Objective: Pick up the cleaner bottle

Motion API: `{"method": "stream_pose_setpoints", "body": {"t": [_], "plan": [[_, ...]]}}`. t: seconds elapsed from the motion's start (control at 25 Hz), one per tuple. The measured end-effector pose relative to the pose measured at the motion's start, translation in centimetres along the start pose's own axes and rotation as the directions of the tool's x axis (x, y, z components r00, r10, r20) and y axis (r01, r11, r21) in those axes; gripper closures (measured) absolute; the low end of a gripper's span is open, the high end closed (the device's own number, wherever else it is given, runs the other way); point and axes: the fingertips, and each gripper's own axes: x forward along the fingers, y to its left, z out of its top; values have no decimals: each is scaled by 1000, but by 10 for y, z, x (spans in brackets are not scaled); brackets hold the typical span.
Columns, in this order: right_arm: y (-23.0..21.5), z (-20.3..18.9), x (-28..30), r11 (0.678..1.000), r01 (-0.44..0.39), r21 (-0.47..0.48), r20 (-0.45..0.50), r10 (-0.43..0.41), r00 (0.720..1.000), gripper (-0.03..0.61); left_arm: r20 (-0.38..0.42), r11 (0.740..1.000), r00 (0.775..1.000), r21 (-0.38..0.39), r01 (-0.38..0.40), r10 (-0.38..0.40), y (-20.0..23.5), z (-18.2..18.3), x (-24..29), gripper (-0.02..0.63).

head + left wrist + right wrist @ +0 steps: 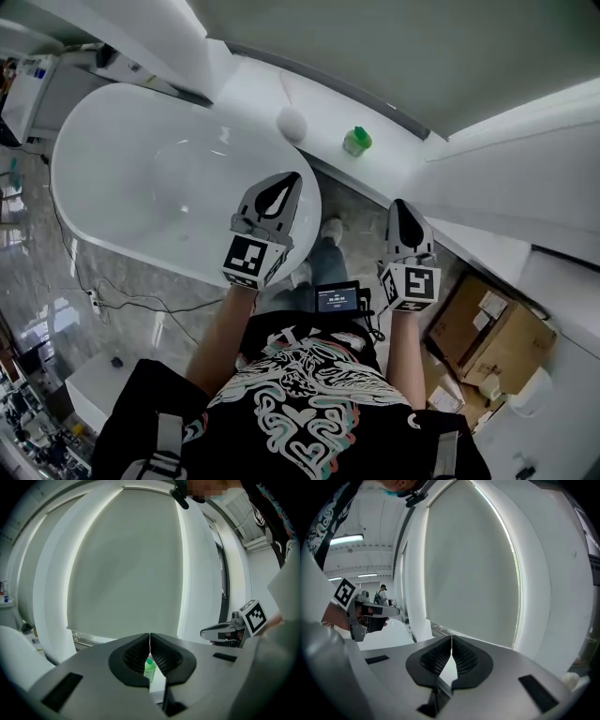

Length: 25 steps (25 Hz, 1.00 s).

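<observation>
With the left gripper (292, 178) and right gripper (401, 204) both pressed together and empty, the green cleaner bottle (357, 141), seemingly upright on the white ledge (323, 117) well ahead between them, could be knocked over if either arrives unopened.

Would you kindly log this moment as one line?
left gripper: shut, empty | right gripper: shut, empty | cleaner bottle: on ledge, untouched

Black T-shirt (309, 398) with white swirl print (teal and red edging), blue jeans (323, 262), grey shoulder straps (169, 433).
</observation>
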Motion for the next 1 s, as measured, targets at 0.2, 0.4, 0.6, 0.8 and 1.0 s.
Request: {"method": "stream_pose_setpoints", "body": {"t": [0.2, 0.4, 0.6, 0.8, 1.0], "plan": [[-11, -17, 30, 1000, -10, -7, -31, 10, 999, 551, -38, 1000, 999, -15, 15, -16, 4, -23, 28, 595], [-20, -39, 53, 1000, -20, -6, -65, 19, 998, 551, -58, 1000, 998, -4, 15, -15, 6, -40, 52, 595], [-20, -58, 76, 998, -68, 20, -78, 69, 995, 551, -82, 1000, 997, -26, 3, -5, 15, -61, 71, 595], [-30, -80, 104, 997, -82, 16, -101, 83, 991, 551, -115, 999, 993, -31, 7, -11, 21, -89, 96, 595], [-43, -104, 134, 996, -90, 6, -132, 90, 987, 551, -105, 999, 994, -33, -6, 2, 29, -112, 124, 595]]}}
